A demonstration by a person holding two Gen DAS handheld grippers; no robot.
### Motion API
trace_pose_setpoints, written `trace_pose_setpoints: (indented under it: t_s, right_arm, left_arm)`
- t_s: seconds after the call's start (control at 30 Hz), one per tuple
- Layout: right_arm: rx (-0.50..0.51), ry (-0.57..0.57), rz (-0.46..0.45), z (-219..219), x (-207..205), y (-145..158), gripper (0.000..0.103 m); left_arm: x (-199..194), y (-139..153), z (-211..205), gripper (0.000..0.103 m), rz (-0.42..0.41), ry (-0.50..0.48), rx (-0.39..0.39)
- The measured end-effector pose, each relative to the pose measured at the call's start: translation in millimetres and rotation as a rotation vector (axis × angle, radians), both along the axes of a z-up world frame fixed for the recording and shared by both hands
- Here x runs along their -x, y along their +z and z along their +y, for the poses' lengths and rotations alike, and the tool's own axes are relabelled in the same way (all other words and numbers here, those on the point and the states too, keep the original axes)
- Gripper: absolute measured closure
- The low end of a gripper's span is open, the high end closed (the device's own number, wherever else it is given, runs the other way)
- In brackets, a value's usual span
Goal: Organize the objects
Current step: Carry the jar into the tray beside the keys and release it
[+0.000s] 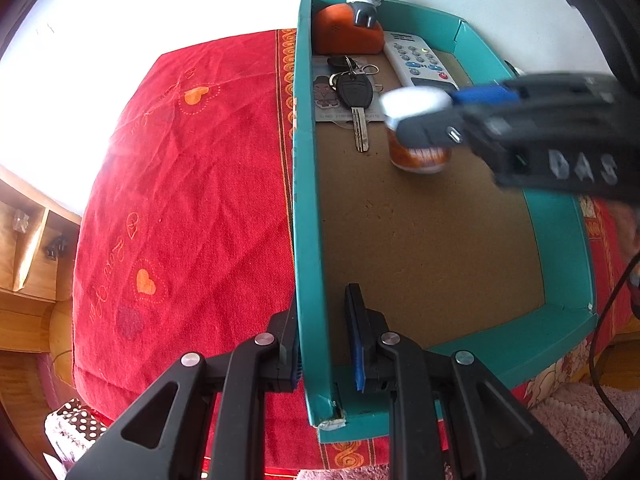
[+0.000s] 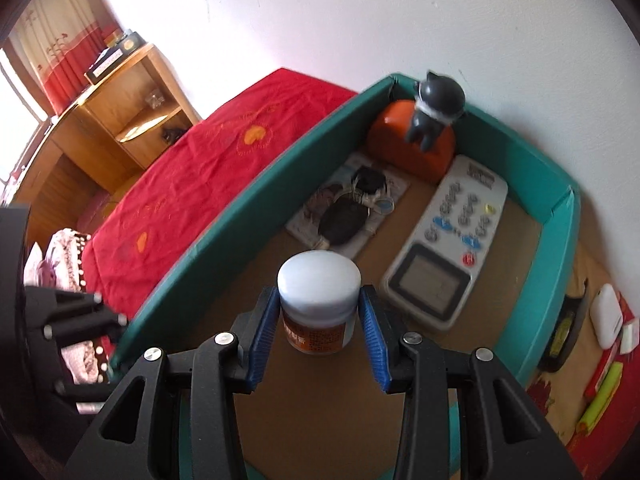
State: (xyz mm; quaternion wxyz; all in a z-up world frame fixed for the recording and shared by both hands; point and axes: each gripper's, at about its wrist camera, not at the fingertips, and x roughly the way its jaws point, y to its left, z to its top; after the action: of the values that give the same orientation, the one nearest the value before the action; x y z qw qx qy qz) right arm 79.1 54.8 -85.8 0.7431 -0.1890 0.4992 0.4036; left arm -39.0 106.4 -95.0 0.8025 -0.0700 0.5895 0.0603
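A teal box (image 1: 308,200) with a brown floor lies on a red cloth. My left gripper (image 1: 320,312) is shut on the box's left wall near the front corner, one finger on each side. My right gripper (image 2: 319,292) is shut on a small jar (image 2: 316,280) with a white lid and orange label, and holds it over the box's floor (image 2: 360,360). From the left wrist the jar (image 1: 420,158) and right gripper (image 1: 426,114) look blurred. At the box's far end lie car keys (image 1: 354,92) on a card, a white remote (image 1: 420,60) and an orange block (image 1: 340,36) with a grey figurine (image 1: 362,0).
The red cloth (image 1: 180,180) spreads left of the box. A wooden shelf unit (image 2: 132,108) stands beyond the cloth. Right of the box lie a white case (image 2: 606,316), a black item (image 2: 564,332) and a green object (image 2: 600,400). A white wall backs the box.
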Motion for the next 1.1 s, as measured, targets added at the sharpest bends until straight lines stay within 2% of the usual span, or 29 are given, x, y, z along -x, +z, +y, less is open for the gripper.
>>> trace_pose_setpoints:
  t_s: [0.27, 0.37, 0.57, 0.7, 0.77, 0.9, 1.1]
  right_arm:
    - [0.085, 0.016, 0.050, -11, 7, -19, 0.060]
    - [0.106, 0.029, 0.039, -8, 10, -26, 0.065]
    - [0.100, 0.106, 0.002, 19, 15, -26, 0.067]
    - [0.070, 0.105, 0.006, 28, 8, -25, 0.066]
    - [0.054, 0.094, 0.030, 31, 4, -25, 0.065]
    - [0.020, 0.056, 0.041, 24, 4, -20, 0.050]
    - [-0.039, -0.008, 0.021, -7, 12, 7, 0.045]
  left_arm:
    - [0, 0, 1, 0.086, -0.001, 0.000, 0.004]
    - [0, 0, 0, 0.086, -0.002, -0.002, 0.001]
    - [0, 0, -1, 0.086, 0.001, -0.004, -0.001]
    - [0, 0, 0, 0.086, -0.001, -0.002, 0.003]
    - [0, 0, 0, 0.086, -0.002, -0.002, 0.004]
    - [1, 0, 1, 0.086, -0.002, -0.002, 0.006]
    - [2, 1, 3, 0.086, -0.004, 0.000, 0.012]
